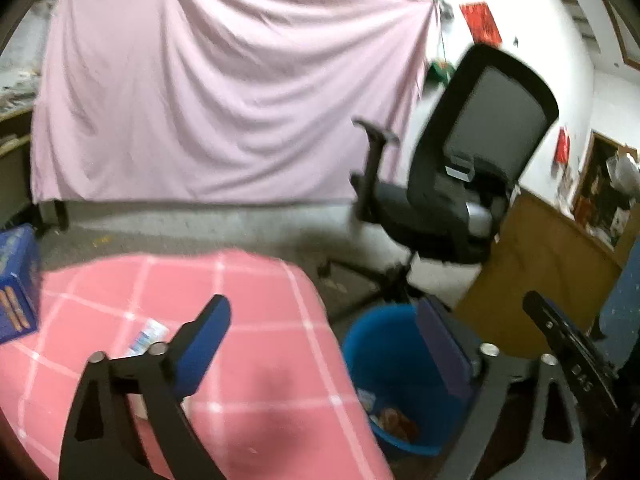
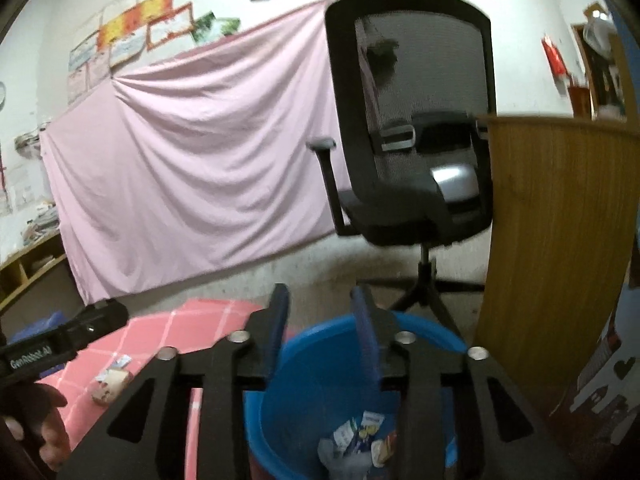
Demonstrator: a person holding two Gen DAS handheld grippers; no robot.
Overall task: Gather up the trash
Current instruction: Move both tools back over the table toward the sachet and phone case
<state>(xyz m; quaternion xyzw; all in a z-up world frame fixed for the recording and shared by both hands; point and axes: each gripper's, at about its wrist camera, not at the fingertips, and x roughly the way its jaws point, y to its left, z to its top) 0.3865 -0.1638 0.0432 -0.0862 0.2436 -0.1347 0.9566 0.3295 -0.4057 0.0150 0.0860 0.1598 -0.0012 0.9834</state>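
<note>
A blue bin [image 1: 384, 344] stands on the floor beside the table with the pink checked cloth [image 1: 248, 300]. Several wrappers [image 2: 360, 440] lie at the bottom of the bin [image 2: 320, 380]. My left gripper [image 1: 323, 308] is wide open over the table's right edge and the bin's rim, with nothing between its fingers. A crumpled white wrapper [image 1: 146, 338] lies on the cloth just left of its left finger [image 1: 208, 340]. My right gripper [image 2: 320, 300] hangs above the bin, jaws partly open and empty. The wrapper [image 2: 112, 380] also shows on the cloth in the right wrist view.
A black office chair [image 1: 460, 184] stands behind the bin, with a wooden panel [image 2: 552, 240] to its right. A pink sheet [image 1: 224, 92] covers the back wall. A blue box [image 1: 16, 284] sits at the table's left end. A hand [image 2: 44, 420] holds the left gripper's body.
</note>
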